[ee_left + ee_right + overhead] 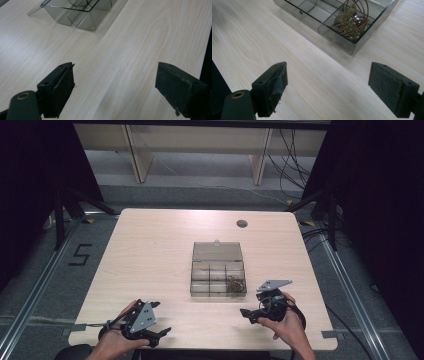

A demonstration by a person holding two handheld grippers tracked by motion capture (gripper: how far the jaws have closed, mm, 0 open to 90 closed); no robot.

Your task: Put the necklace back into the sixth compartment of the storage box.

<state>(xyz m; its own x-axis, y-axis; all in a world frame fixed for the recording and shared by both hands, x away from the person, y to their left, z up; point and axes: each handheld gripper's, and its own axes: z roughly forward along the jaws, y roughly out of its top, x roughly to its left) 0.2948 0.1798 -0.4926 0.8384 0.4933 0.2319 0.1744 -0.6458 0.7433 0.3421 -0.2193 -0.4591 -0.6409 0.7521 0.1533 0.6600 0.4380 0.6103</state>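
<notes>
Jaws of both the left gripper (159, 317) and right gripper (248, 313) stood wide apart, holding nothing, low in the frame. The clear compartment box (218, 275) sat mid-frame, lid open, brass jewellery (349, 21) in its lower-right compartment. A careless reach would likely shove the light box or snag the tangled wire.

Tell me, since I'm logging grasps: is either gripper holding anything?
Nothing is held: the left gripper and right gripper are both open over the bare table.
</notes>
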